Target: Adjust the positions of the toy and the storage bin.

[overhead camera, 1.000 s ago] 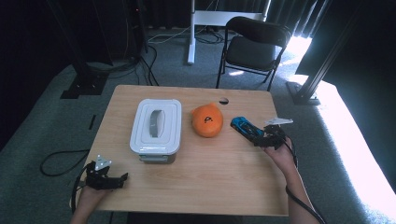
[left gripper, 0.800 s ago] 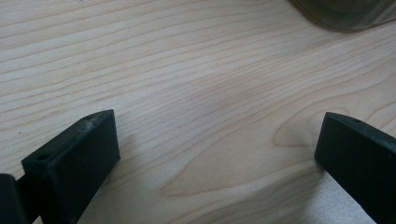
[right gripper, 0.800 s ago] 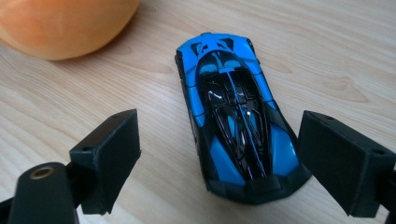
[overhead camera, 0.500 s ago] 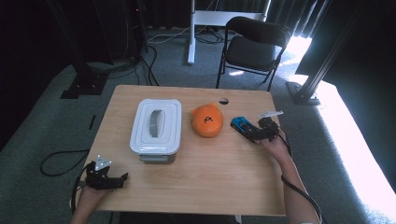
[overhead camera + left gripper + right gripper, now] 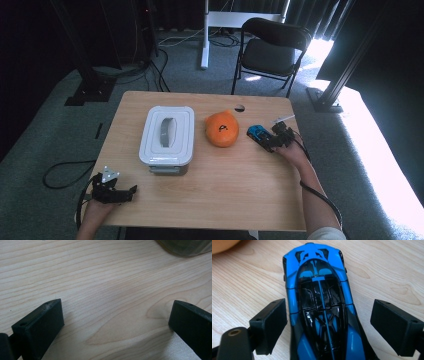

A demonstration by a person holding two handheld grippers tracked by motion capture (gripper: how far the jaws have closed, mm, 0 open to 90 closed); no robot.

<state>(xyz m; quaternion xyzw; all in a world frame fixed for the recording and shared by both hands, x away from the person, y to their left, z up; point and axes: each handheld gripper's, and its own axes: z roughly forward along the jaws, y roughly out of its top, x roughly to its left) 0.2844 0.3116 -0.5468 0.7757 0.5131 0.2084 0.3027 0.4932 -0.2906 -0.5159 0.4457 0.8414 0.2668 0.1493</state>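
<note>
A blue and black toy car lies on the wooden table, right of an orange ball-shaped toy. My right gripper is open, its jaws standing on either side of the car's rear half with gaps on both sides. A white lidded container with a grey handle sits left of the orange toy. Low over the front left corner, my left gripper is open over bare wood, with nothing between its jaws.
A small dark hole marks the table's far edge. Behind the table stand a black folding chair and a white desk leg. Cables trail on the grey carpet at left.
My right gripper has slid left toward the toy car until its jaws straddle it. The left gripper has stayed put.
</note>
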